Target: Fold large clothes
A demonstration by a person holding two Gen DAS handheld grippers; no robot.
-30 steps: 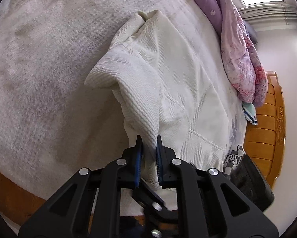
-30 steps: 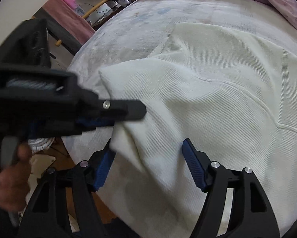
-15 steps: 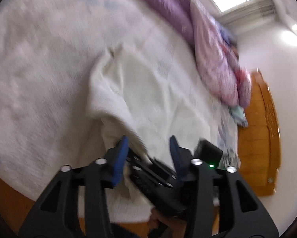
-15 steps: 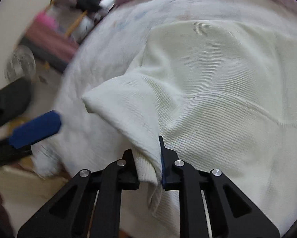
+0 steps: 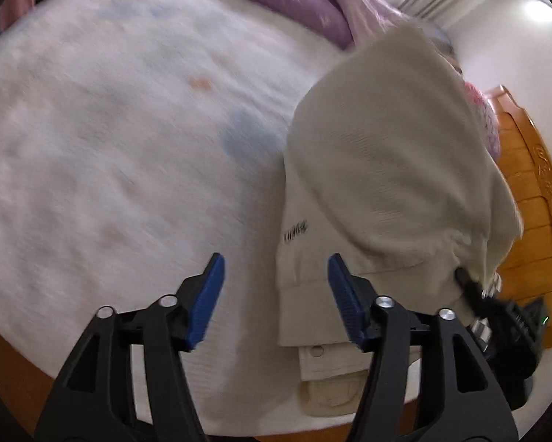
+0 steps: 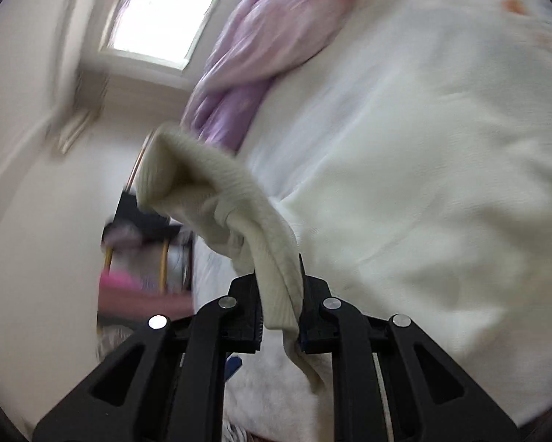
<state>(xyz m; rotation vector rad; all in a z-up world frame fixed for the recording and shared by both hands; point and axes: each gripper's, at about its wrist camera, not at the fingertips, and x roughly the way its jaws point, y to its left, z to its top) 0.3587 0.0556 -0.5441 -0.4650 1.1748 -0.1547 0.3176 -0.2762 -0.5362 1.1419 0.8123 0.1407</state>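
A cream knit garment (image 5: pixel 386 169) lies on the white bed sheet (image 5: pixel 110 147), with small dark lettering near its left edge. In the left wrist view my left gripper (image 5: pixel 276 294) hangs over that edge with its jaws opening. The blue pads (image 5: pixel 209 294) touch no cloth, though the garment's hem lies below the gap, towards the right pad. My right gripper (image 6: pixel 279 294) is shut on a bunched fold of the garment (image 6: pixel 231 206) and holds it up off the bed. From the left wrist view its dark tip (image 5: pixel 464 280) pinches the raised cloth at the right.
A purple quilt (image 5: pixel 305 3) is heaped along the far side of the bed. An orange wooden bed frame (image 5: pixel 534 199) stands at the right. The right wrist view shows a bright window (image 6: pixel 158 18), a pale wall and a blurred rack with pink cloth (image 6: pixel 139 283).
My left gripper let go of the garment's edge, opened and swung left. My right gripper shut on that edge, rolled over, and carried the fold up and across the garment.
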